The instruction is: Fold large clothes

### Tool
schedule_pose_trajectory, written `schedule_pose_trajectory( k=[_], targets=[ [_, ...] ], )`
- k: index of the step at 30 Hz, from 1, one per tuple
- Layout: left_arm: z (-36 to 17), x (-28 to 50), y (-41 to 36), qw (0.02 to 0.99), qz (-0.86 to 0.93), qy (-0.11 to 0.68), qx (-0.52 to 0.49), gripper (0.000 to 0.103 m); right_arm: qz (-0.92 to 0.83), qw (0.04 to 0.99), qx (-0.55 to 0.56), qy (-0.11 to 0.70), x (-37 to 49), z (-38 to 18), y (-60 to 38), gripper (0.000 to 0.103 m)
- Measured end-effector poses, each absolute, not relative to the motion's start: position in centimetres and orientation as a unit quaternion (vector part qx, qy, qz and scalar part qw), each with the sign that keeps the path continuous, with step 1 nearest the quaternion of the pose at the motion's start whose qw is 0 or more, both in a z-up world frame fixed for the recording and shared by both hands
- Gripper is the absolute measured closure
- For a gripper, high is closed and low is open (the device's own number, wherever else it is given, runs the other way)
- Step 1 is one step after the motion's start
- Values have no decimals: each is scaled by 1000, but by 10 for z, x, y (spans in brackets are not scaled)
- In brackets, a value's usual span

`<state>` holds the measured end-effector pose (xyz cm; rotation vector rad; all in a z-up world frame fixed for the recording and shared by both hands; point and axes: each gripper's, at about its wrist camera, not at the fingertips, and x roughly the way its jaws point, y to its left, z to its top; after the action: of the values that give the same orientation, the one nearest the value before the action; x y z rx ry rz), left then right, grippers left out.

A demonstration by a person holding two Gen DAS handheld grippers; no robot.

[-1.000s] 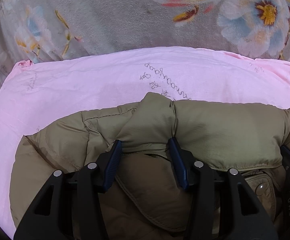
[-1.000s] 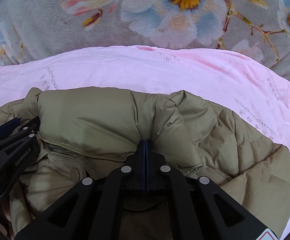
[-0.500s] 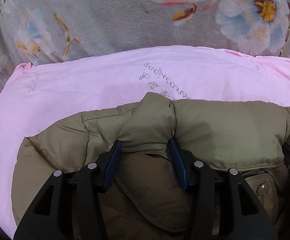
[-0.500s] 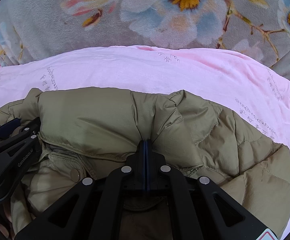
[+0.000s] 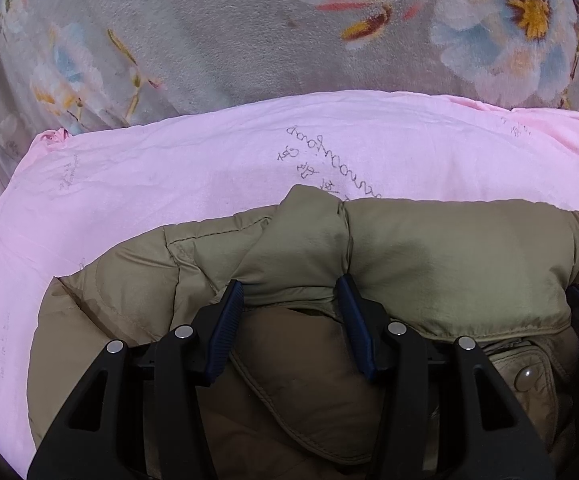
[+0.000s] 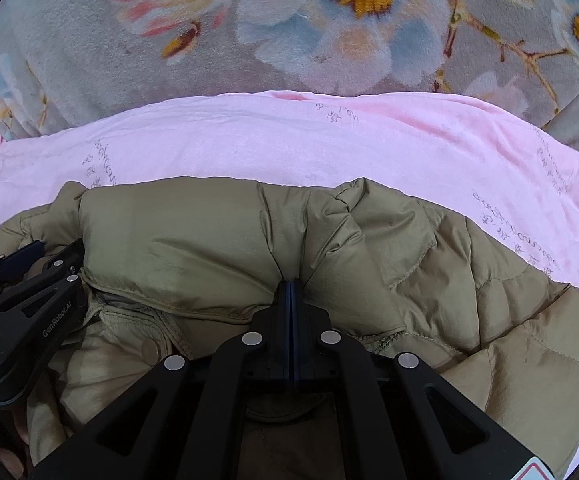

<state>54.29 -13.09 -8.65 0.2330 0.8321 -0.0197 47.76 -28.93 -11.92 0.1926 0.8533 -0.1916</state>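
Note:
An olive-green puffer jacket (image 5: 449, 256) lies folded on a pink sheet (image 5: 169, 176); it also shows in the right wrist view (image 6: 193, 232). My left gripper (image 5: 291, 292) is open, its blue-padded fingers either side of a puffed fold of the jacket, touching it but not clamped. My right gripper (image 6: 291, 286) is shut on a pinch of the jacket's folded edge. The left gripper also shows at the left of the right wrist view (image 6: 25, 280). A snap button (image 5: 525, 376) shows on the layer below.
The pink sheet (image 6: 249, 144) with grey handwriting lies on a grey floral plush blanket (image 5: 209, 32), which fills the far side in both views (image 6: 329, 20). The sheet's left corner (image 5: 53, 136) is bunched.
Almost nothing has moved. The left view has shifted very slightly; both grippers hold the same places on the jacket.

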Motion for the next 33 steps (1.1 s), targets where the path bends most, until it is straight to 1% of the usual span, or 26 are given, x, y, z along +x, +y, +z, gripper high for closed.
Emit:
schedule_pose_trajectory(
  k=[2, 3, 4, 5, 6, 7, 8, 10, 12, 14, 16, 20, 22, 26, 28, 30, 33],
  targets=[
    [-83, 539, -124, 911, -16, 402, 94, 52, -79, 904, 129, 401, 468, -117, -300, 103],
    [-80, 534, -117, 912, -24, 403, 77, 45, -75, 905, 148, 392, 459, -114, -305, 102],
    [-75, 527, -110, 911, -24, 407, 62, 36, -72, 906, 170, 380, 444, -109, -311, 99],
    [-69, 518, -100, 911, -14, 410, 46, 16, -73, 908, 189, 367, 426, -103, -316, 92],
    [-59, 502, -87, 915, -14, 404, 19, 15, -74, 909, 200, 358, 410, -97, -319, 77],
    [-49, 484, -74, 917, -33, 397, -4, 15, -73, 911, 212, 345, 386, -89, -323, 61],
    [-43, 472, -68, 917, -46, 396, -14, 14, -67, 913, 220, 336, 363, -81, -325, 59],
    [-29, 436, -49, 913, -74, 402, -23, 12, -60, 915, 227, 330, 316, -70, -329, 58],
    [-21, 401, -33, 907, -87, 412, -26, 11, -55, 915, 231, 326, 265, -65, -331, 56],
    [-16, 369, -13, 902, -95, 420, -34, 11, -52, 916, 232, 323, 207, -62, -330, 51],
    [-15, 332, 11, 898, -97, 429, -34, 11, -57, 917, 229, 322, 155, -64, -325, 47],
    [-13, 266, 47, 900, -81, 427, -26, 11, -76, 916, 223, 325, 74, -70, -312, 46],
    [-12, 232, 61, 903, -73, 422, -12, 11, -80, 916, 213, 331, 41, -74, -304, 43],
    [-19, 190, 88, 902, -44, 429, -9, 11, -116, 919, 164, 338, -4, -81, -294, 36],
    [-23, 179, 105, 900, -27, 434, -27, 11, -131, 918, 160, 339, -15, -83, -299, 32],
    [-28, 174, 123, 893, -17, 445, -63, 11, -141, 911, 177, 344, -21, -87, -309, 32],
    [-38, 175, 145, 876, -10, 467, -118, 11, -135, 890, 233, 367, -18, -99, -328, 32]
  ],
)
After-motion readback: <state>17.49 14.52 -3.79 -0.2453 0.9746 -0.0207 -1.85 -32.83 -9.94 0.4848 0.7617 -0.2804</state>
